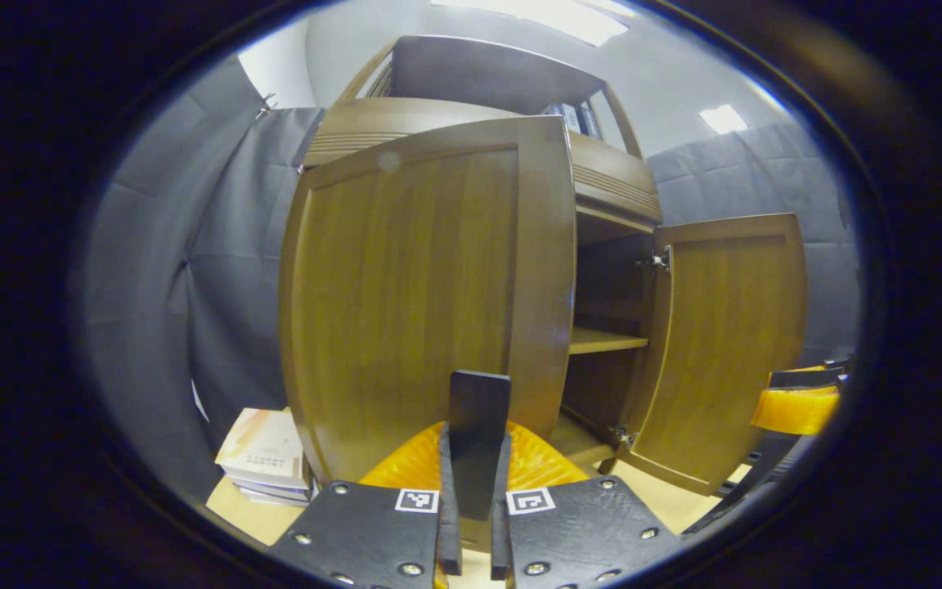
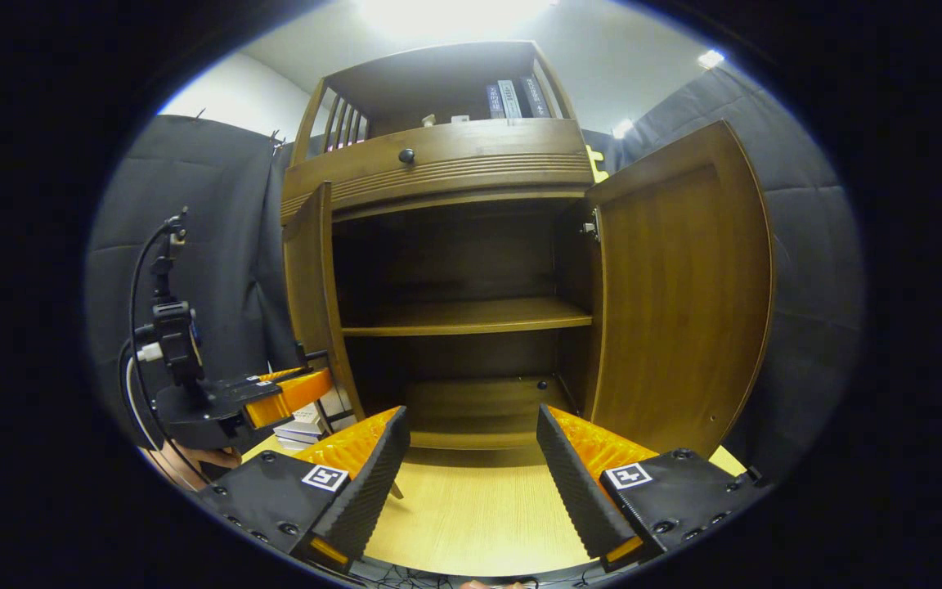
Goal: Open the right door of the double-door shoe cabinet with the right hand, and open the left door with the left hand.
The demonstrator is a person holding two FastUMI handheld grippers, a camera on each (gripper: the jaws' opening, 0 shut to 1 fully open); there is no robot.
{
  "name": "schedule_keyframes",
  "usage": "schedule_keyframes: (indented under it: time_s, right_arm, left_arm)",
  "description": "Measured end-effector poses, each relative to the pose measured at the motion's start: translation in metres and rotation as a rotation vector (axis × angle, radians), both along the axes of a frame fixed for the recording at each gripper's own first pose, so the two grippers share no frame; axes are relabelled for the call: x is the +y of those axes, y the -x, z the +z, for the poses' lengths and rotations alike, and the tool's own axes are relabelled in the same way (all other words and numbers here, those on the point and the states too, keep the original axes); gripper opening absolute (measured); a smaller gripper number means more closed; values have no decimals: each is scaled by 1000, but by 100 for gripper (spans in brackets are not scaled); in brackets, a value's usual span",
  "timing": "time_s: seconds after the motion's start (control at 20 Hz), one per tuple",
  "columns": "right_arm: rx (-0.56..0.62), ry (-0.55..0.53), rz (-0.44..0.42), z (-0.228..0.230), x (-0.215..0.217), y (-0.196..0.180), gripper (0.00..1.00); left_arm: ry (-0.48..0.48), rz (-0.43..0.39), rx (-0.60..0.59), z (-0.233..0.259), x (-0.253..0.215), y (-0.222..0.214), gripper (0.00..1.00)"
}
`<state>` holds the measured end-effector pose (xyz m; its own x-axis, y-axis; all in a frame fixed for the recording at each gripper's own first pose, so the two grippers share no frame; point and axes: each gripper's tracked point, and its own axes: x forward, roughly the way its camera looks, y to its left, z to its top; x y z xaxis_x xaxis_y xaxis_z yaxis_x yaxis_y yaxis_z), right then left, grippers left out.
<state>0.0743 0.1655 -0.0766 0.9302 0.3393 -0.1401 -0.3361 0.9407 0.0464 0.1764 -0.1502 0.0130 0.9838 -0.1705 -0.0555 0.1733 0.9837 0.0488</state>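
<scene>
Brown wood panel doors: stiff, hinged, moderate weight I'd judge, smooth faces so slippery; no handle visible on either, best grip is the free vertical edge.

Left gripper view: left door (image 1: 426, 294) fills centre-left, swung out toward the camera; left claw (image 1: 477, 458) has its fingers nearly together on a dark flat piece, which may be the door's edge or pull, can't confirm. Right door (image 1: 728, 343) stands open at right. Books (image 1: 266, 454) lower left on tabletop (image 1: 242, 511).

Right gripper view: left door (image 2: 311, 303) edge-on at left, cabinet (image 2: 459, 315) interior and shelf exposed at centre, right door (image 2: 684, 286) wide open. Right claw (image 2: 473, 458) spread wide, holding nothing, clear of the door.
</scene>
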Motion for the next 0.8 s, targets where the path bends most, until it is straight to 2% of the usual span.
schedule_keyframes:
  time_s: [0.05,0.1,0.15,0.25,0.3,0.8]
  right_arm:
    - [0,-1,-2,0,1,1,98]
    - [1,0,-2,-1,2,2,93]
    - [1,2,2,-1,4,3,98]
    - [0,6,12,-2,9,7,98]
    - [0,8,19,-3,12,8,93]
    - [23,8,74,-12,34,11,93]
  left_arm:
    - [0,2,-1,0,0,-1,17]
    - [1,3,-2,-2,0,0,16]
    - [3,5,-3,-2,0,-1,16]
    - [12,14,-11,2,1,1,16]
    - [20,19,-16,1,1,0,17]
    - [16,79,-20,3,11,0,16]
